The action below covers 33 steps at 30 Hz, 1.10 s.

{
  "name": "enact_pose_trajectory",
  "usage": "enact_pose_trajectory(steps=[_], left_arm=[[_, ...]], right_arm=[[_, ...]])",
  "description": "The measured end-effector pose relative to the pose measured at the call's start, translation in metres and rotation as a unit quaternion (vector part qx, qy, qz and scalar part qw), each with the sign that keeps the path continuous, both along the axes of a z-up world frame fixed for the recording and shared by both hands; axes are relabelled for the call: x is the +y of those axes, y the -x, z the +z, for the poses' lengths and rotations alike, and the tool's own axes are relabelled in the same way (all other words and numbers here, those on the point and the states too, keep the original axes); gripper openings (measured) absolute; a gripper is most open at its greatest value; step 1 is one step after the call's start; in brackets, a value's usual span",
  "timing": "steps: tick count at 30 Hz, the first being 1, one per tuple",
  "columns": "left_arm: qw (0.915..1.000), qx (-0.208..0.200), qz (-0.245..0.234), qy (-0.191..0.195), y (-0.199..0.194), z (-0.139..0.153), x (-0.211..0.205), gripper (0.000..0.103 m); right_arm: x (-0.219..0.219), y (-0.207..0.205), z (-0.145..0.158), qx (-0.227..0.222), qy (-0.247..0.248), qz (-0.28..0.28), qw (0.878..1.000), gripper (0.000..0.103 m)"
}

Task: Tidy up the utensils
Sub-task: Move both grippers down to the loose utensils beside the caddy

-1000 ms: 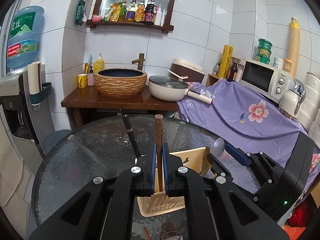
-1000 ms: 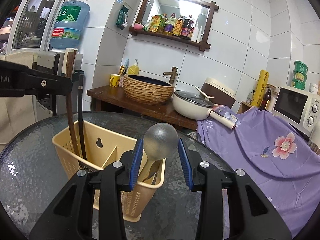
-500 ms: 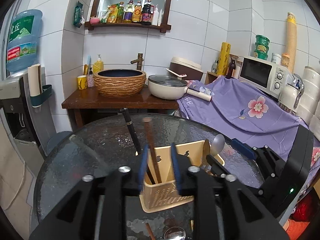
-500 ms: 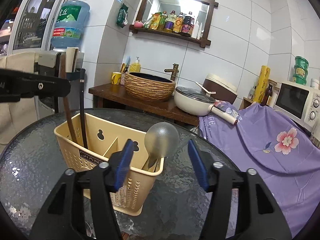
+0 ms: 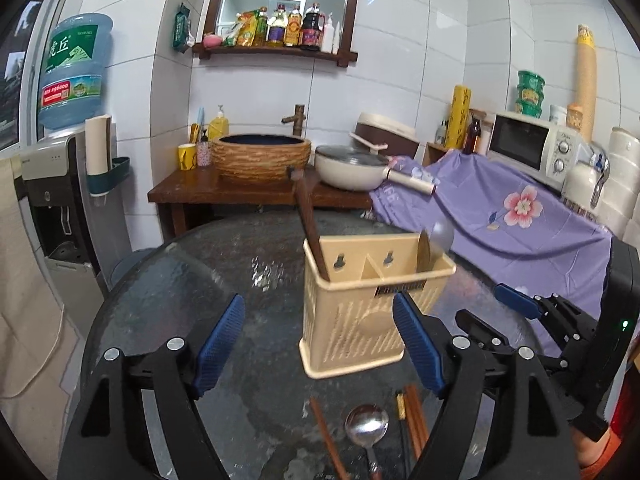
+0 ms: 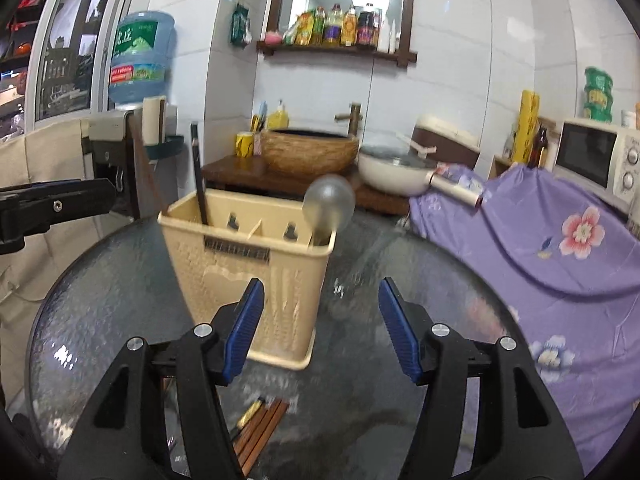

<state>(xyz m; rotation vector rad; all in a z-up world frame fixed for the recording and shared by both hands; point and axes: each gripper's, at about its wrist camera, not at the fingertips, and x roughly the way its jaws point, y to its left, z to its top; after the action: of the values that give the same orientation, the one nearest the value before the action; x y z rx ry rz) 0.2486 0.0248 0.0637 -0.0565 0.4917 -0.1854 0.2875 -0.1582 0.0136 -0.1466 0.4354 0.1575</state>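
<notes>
Chopsticks [image 5: 308, 220] stand in holder [image 5: 372, 304]; left gripper [image 5: 320, 344] just opened, empty.

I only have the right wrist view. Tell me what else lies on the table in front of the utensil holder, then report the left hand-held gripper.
Observer: A metal spoon lies on the glass table, in front of the beige utensil holder, its bowl toward the holder.
Operator: Check left of that spoon.
Observer: One loose brown chopstick lies there, apart from the chopstick bundle you see.
Operator: Now the gripper.
Observer: The left hand-held gripper is open. Its jaws have just been opening, and the pads touch nothing.
</notes>
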Motion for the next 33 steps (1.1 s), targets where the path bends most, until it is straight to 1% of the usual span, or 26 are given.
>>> enact_pose_trajectory(steps=[3, 5, 7, 8, 9, 10, 12, 14, 17, 19, 21, 25, 28, 29, 31, 33], left_arm=[[0.9996, 0.027, 0.003, -0.010, 0.004, -0.022, 0.002, 0.073], [0.9986, 0.052, 0.001, -0.011, 0.005, -0.038, 0.002, 0.069], [0.9968, 0.080, 0.002, -0.008, 0.005, -0.057, 0.003, 0.059], [0.9959, 0.090, 0.001, -0.006, 0.005, -0.064, 0.004, 0.056], [0.9944, 0.106, -0.002, -0.004, 0.004, -0.073, 0.004, 0.050], [0.9934, 0.115, -0.002, -0.004, 0.003, -0.078, 0.004, 0.047], [0.9906, 0.136, -0.005, -0.002, 0.002, -0.093, 0.003, 0.044], [0.9890, 0.148, -0.007, -0.003, 0.003, -0.103, 0.003, 0.042], [0.9868, 0.162, -0.010, -0.004, 0.003, -0.113, 0.003, 0.039], [0.9857, 0.168, -0.012, -0.004, 0.002, -0.117, 0.003, 0.038], [0.9852, 0.171, -0.014, -0.005, 0.003, -0.120, 0.002, 0.038], [0.9841, 0.176, -0.020, -0.008, 0.004, -0.125, -0.003, 0.038], [0.9830, 0.182, -0.022, -0.007, 0.002, -0.128, -0.010, 0.038], [0.9828, 0.183, -0.023, -0.008, 0.002, -0.129, -0.011, 0.037], [0.9824, 0.185, -0.024, -0.008, 0.001, -0.131, -0.012, 0.037], [0.9821, 0.186, -0.025, -0.008, 0.001, -0.132, -0.012, 0.037]], right_arm=[[0.002, 0.008, -0.020, 0.033, 0.003, 0.002, 0.999, 0.060], [0.003, 0.011, -0.035, 0.057, 0.009, 0.000, 0.998, 0.060], [0.003, 0.013, -0.049, 0.082, 0.007, -0.003, 0.997, 0.060], [0.002, 0.014, -0.057, 0.099, 0.002, -0.005, 0.995, 0.060], [0.001, 0.014, -0.063, 0.111, -0.002, -0.008, 0.994, 0.060], [0.000, 0.015, -0.069, 0.123, -0.005, -0.011, 0.992, 0.060], [-0.001, 0.016, -0.082, 0.148, -0.007, -0.016, 0.989, 0.059], [0.000, 0.018, -0.091, 0.165, -0.005, -0.017, 0.986, 0.058], [0.001, 0.019, -0.100, 0.182, -0.004, -0.018, 0.983, 0.057], [0.001, 0.018, -0.103, 0.189, -0.006, -0.020, 0.982, 0.054], [0.002, 0.018, -0.106, 0.199, -0.012, -0.021, 0.980, 0.053], [0.003, 0.017, -0.105, 0.203, -0.013, -0.019, 0.979, 0.053], [0.003, 0.014, -0.104, 0.212, -0.023, -0.011, 0.977, 0.051], [0.003, 0.014, -0.104, 0.212, -0.017, -0.016, 0.977, 0.051], [0.000, 0.013, -0.102, 0.211, -0.014, -0.023, 0.977, 0.047], [-0.005, 0.011, -0.102, 0.216, -0.018, -0.024, 0.976, 0.046]])
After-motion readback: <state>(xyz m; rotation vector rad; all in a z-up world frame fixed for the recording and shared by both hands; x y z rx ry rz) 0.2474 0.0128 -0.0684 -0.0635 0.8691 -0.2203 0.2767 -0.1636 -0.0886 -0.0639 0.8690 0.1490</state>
